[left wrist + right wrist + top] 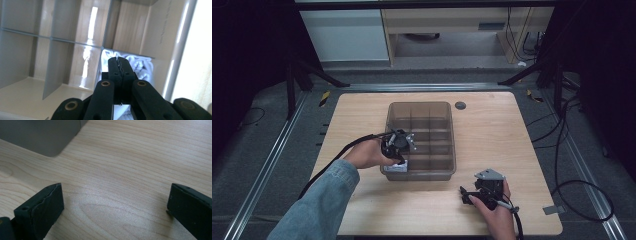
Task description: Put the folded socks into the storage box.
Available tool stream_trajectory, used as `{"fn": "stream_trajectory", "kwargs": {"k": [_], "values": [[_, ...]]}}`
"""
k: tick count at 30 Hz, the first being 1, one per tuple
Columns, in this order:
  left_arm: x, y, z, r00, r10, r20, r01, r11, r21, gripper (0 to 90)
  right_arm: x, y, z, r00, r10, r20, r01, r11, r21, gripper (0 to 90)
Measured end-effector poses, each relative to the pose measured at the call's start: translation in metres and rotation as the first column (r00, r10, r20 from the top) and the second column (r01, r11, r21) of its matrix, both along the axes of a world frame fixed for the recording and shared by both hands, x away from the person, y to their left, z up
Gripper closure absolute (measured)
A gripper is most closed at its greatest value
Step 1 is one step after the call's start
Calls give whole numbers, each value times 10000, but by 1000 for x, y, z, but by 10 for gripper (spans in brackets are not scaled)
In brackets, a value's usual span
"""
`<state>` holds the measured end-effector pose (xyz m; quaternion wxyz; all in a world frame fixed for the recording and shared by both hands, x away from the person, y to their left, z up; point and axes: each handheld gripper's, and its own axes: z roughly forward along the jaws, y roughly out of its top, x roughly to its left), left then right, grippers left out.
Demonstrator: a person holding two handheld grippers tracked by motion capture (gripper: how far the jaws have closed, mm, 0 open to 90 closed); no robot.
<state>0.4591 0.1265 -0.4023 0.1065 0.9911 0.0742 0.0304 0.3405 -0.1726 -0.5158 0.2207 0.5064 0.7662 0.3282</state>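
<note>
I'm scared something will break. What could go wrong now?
The left gripper sits low inside the box, jaws shut, beside thin dividers; lifting crookedly might catch one and tip the box. The white bundle right under its tips could snag and come back out. The right gripper rests open, not steadying the box.

One divided bin (447, 150), two hand-held grippers (398, 145)

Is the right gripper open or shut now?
Open. In its own view the two black jaws of the right gripper stand far apart, with bare table between them and nothing held.
</note>
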Motion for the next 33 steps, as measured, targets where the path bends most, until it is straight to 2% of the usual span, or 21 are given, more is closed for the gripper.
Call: {"fn": "stream_trajectory", "kwargs": {"k": [7,11,18,21,28,33], "values": [[-3,6,11,9997,101,227,-90,9988,-478,895,0,0,0,10000,-11,-13,11,10000,18,9],[-6,10,18,9993,308,219,-285,9945,-1009,892,0,0,0,10000,-3,-6,3,10000,11,9],[-9,12,21,9985,329,435,-266,9902,-1370,883,0,0,0,10000,4,-4,-4,10000,5,9],[-10,13,22,9979,482,423,-407,9857,-1634,882,0,0,0,10000,0,-6,0,10000,6,9],[-12,14,25,9946,747,716,-594,9787,-1964,864,0,0,0,10000,1,-5,-1,10000,6,9],[-13,14,26,9916,991,835,-793,9736,-2138,806,0,0,0,10000,0,-5,0,10000,5,9]]}}
